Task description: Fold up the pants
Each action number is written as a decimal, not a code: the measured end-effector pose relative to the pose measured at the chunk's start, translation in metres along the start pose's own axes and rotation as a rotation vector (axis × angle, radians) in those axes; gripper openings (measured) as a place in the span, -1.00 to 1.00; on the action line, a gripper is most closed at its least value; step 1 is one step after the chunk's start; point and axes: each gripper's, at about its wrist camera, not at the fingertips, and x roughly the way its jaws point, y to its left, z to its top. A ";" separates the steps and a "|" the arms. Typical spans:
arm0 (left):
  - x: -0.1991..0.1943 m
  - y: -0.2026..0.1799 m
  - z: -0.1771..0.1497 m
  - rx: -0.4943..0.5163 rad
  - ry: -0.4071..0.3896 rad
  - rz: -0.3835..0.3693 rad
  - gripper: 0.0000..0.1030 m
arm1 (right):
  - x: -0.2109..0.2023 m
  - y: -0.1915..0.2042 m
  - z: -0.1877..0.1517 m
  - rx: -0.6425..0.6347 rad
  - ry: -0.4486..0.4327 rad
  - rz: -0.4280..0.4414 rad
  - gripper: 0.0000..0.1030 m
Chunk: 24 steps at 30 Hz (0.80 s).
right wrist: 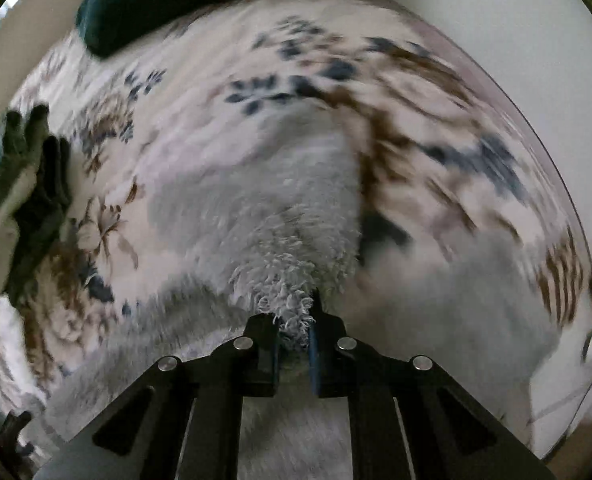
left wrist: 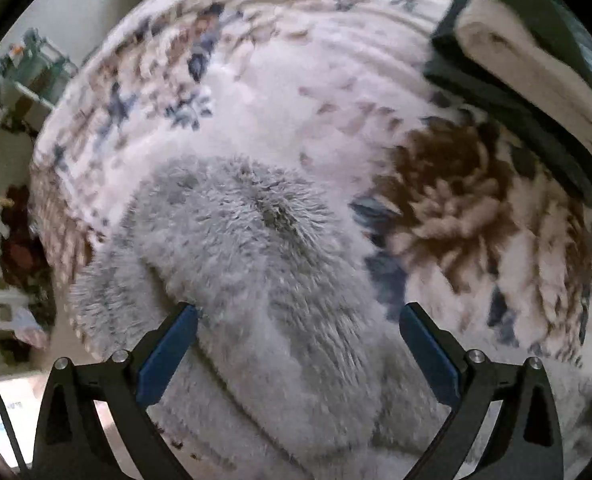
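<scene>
On the bed's floral bedspread [left wrist: 303,92] lie the fluffy grey pants [left wrist: 256,264], bunched. Left claw [left wrist: 297,344] hangs above them, jaws wide apart, blue pads clear of the pile. Right claw [right wrist: 294,334] is clamped on a tuft of the same grey fabric; a stack of folded dark and cream clothes [left wrist: 523,76] sits near the bedspread's edge.

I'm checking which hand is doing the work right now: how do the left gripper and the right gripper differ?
The left gripper stands wide open, while the right gripper is shut. The left gripper holds nothing, its blue pads apart above the fluffy grey fleece pants; the right gripper pinches a tuft of the same pants. Both point down at the pants on the floral white bedspread.
</scene>
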 end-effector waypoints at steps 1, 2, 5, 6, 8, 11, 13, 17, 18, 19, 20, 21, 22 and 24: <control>0.012 0.003 0.005 0.002 0.033 -0.005 0.70 | -0.006 -0.011 -0.013 0.034 -0.004 0.008 -0.78; 0.019 0.007 0.007 0.003 0.048 -0.014 0.04 | -0.006 -0.022 -0.023 0.062 -0.006 0.011 -0.78; 0.017 0.030 0.006 -0.021 0.047 -0.140 -0.69 | -0.005 -0.047 -0.064 0.137 0.013 0.016 -0.78; 0.008 0.040 0.004 -0.016 0.012 -0.152 -0.70 | -0.003 -0.056 -0.071 0.153 0.018 0.018 -0.78; -0.016 0.066 -0.003 -0.030 -0.055 -0.197 -0.71 | -0.008 -0.065 -0.083 0.199 0.015 0.031 -0.79; -0.051 0.116 -0.019 -0.098 -0.138 -0.256 -0.71 | -0.021 -0.080 -0.098 0.265 -0.022 0.068 -0.79; -0.064 0.150 -0.032 -0.162 -0.166 -0.298 -0.71 | -0.037 -0.084 -0.101 0.289 -0.057 0.086 -0.79; -0.061 0.182 -0.051 -0.219 -0.178 -0.293 -0.72 | -0.056 -0.096 -0.107 0.317 -0.111 0.104 -0.79; -0.055 0.184 -0.056 -0.226 -0.175 -0.277 -0.72 | -0.057 -0.097 -0.107 0.318 -0.115 0.103 -0.79; -0.042 0.186 -0.063 -0.231 -0.157 -0.263 -0.72 | -0.056 -0.098 -0.109 0.315 -0.120 0.086 -0.79; -0.031 0.184 -0.069 -0.228 -0.128 -0.258 -0.71 | -0.052 -0.100 -0.110 0.311 -0.114 0.067 -0.79; -0.018 0.179 -0.074 -0.226 -0.094 -0.245 -0.70 | -0.041 -0.103 -0.111 0.319 -0.088 0.031 -0.79; -0.006 0.176 -0.080 -0.229 -0.054 -0.238 -0.70 | -0.030 -0.107 -0.113 0.337 -0.057 0.019 -0.67; 0.007 0.175 -0.090 -0.241 -0.007 -0.249 -0.69 | 0.002 -0.120 -0.120 0.390 0.078 0.020 -0.23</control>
